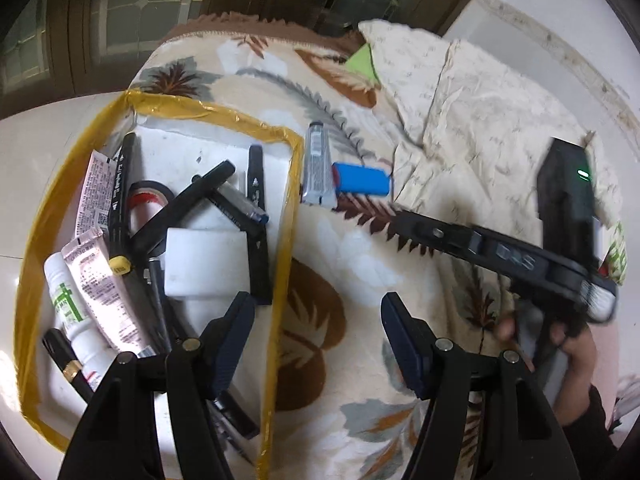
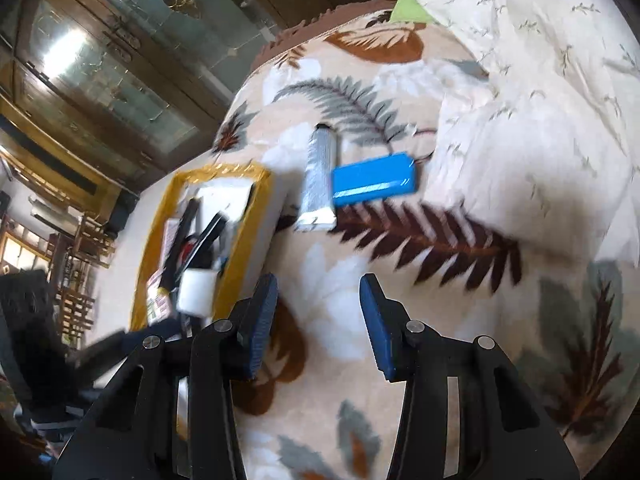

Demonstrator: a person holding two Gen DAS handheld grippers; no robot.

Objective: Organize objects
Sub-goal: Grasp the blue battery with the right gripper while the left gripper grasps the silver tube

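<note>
Covering the bed, a leaf-print blanket [image 2: 400,280] carries everything. Left of the blue battery [image 2: 374,184] sits a yellow-edged box [image 1: 286,200] crowded with pens, tubes and a tape roll. A silver tube [image 2: 320,176] lies between box and battery, touching the battery. Both the left hand-held gripper [image 1: 318,340] and right hand-held gripper [image 2: 318,324] hang wide apart, holding nothing, nearer the camera than the battery

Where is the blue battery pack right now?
In both wrist views the blue battery pack lies on the leaf-patterned blanket, outside the yellow-rimmed box, touching the silver tube on its left.
</note>
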